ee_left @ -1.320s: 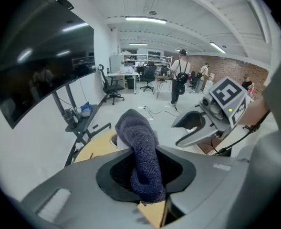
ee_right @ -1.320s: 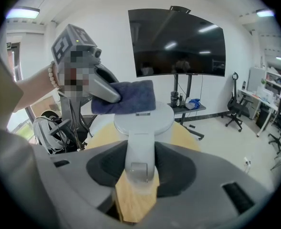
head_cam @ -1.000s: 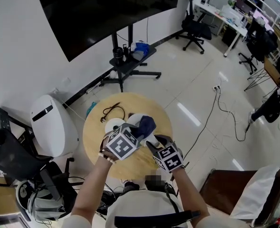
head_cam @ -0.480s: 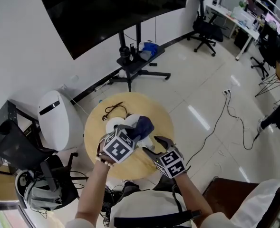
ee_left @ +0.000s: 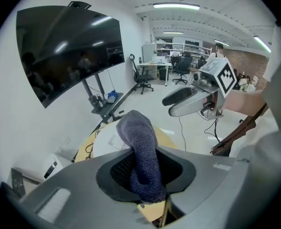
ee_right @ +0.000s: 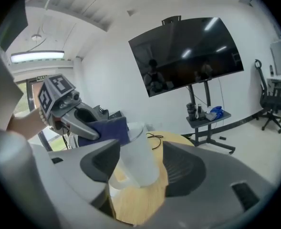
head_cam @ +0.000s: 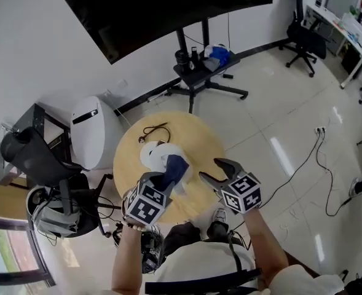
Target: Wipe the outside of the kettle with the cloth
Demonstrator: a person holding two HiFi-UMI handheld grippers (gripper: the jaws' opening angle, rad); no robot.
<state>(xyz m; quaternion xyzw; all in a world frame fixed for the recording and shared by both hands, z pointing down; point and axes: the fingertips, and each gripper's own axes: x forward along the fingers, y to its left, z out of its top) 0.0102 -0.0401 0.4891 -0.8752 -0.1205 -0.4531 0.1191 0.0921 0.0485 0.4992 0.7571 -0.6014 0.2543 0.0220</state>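
Left gripper (head_cam: 159, 186): jaws clamped on the cloth (ee_left: 139, 151), its free end poking out ahead, near the kettle (ee_right: 138, 156) on the tabletop (head_cam: 196, 143). Right gripper (head_cam: 215, 172): jaws have just been opening, now wide, empty; kettle ahead, untouched. Wiping seems under way; share done unclear.

Head view: high above, looking steeply down — table (head_cam: 196, 141) mid-frame, far off.
Left gripper view: low and close, facing across the table toward the screen (ee_left: 64, 46) at upper left.
Right gripper view: near level, kettle (ee_right: 135, 151) close at centre, screen at upper right.
Shared by all three — table, kettle, screen.
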